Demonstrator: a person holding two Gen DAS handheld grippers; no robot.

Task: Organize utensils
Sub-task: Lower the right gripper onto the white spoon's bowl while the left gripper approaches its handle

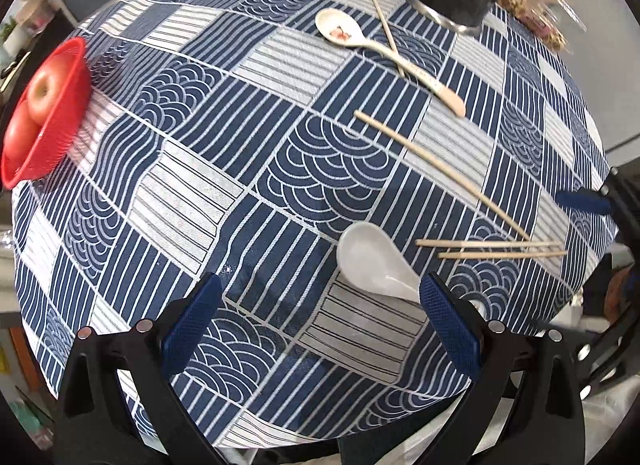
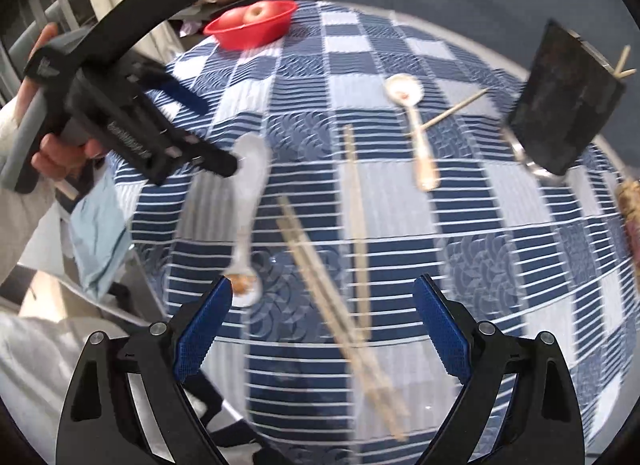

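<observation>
White spoon (image 1: pixel 370 261) handle – pad-hidden

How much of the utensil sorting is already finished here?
Barely started. Two wooden chopstick tips already stick out of the dark cylindrical holder. Both tools, left and right, are open and empty. The white ceramic spoon, cream patterned spoon and four loose chopsticks remain on the cloth.
</observation>
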